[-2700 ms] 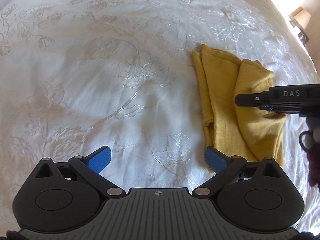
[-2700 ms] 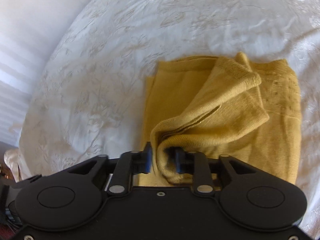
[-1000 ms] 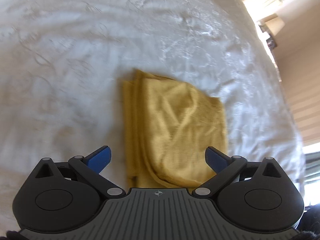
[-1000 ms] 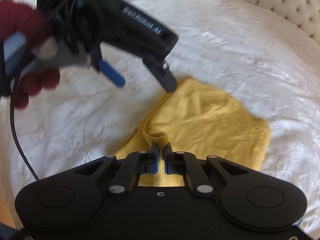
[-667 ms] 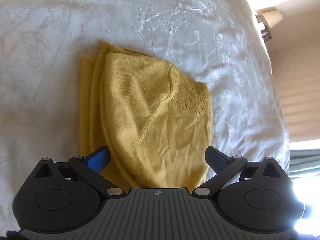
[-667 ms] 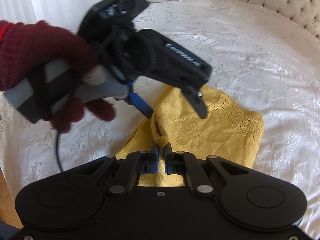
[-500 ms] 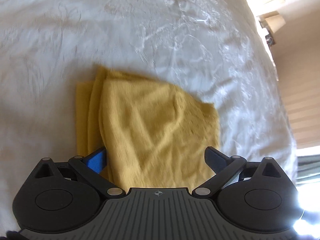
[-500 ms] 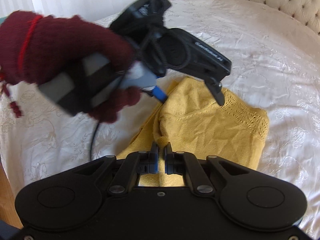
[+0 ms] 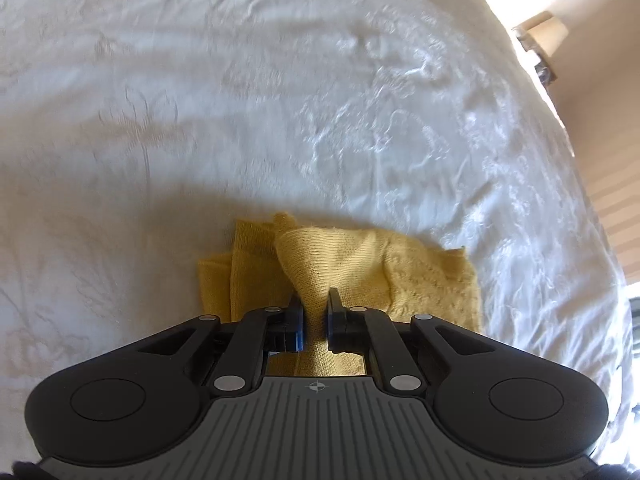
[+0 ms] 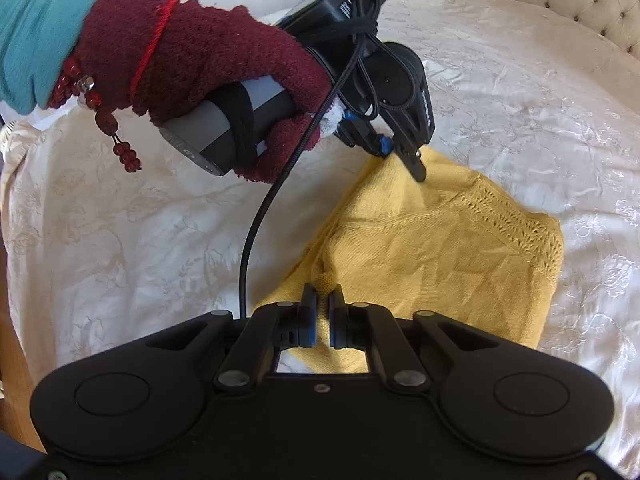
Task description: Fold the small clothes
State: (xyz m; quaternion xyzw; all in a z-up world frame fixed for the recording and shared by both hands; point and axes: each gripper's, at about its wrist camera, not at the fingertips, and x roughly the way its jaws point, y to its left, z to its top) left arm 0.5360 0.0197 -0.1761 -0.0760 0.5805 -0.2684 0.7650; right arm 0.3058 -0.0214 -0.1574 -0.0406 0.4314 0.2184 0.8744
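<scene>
On the bed (image 9: 280, 100), the yellow knit garment (image 10: 440, 264) lies folded. My left gripper (image 9: 315, 316), wide open half a second ago, has just closed, its fingers pinching a raised fold at 12 o'clock. My right gripper (image 10: 323, 320) stays clamped on the garment's near edge.

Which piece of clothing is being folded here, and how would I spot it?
Look at the big bed under its white embroidered bedspread. Near the middle lies the yellow knitted garment, already partly folded, with an openwork lace band along one side. It is the only coloured thing on the white cover, pinched by the left hand-held gripper and the right hand-held gripper.
</scene>
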